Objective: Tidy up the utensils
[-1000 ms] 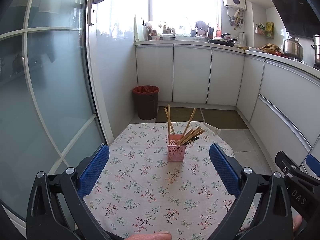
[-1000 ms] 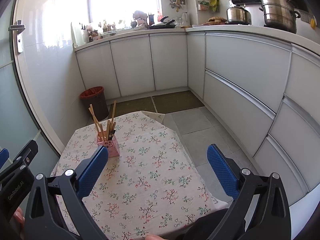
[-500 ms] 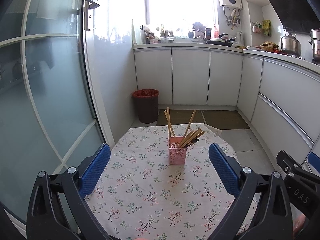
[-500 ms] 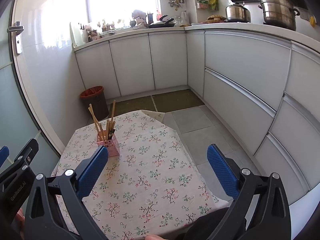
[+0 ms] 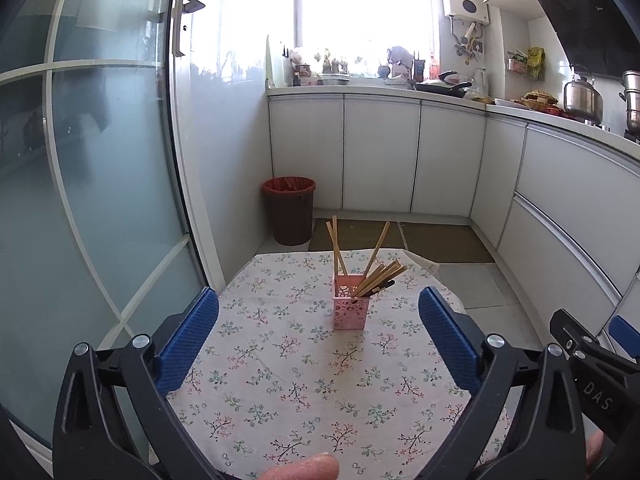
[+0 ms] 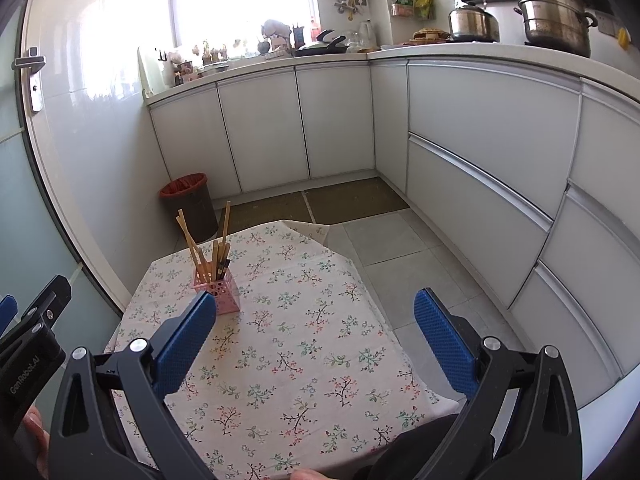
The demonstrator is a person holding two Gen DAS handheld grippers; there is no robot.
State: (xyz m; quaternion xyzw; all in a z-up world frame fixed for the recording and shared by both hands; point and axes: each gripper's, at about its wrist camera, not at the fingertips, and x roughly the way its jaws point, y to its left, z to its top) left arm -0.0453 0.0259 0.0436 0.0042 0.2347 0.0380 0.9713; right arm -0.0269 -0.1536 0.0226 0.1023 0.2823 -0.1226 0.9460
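Left wrist view shows my left gripper point(image 5: 319, 322) with its blue pads spread wide and empty above the floral tablecloth point(image 5: 280, 380). Ahead of it stands the pink holder point(image 5: 350, 312), upright near the table's far end, chopsticks point(image 5: 372, 270) leaning out of it. My right gripper point(image 6: 316, 326) is likewise spread wide, holding nothing, the holder just beyond its left pad.

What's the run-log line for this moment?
left gripper: open, empty | right gripper: open, empty | chopsticks: in pink holder | holder: upright on floral tablecloth
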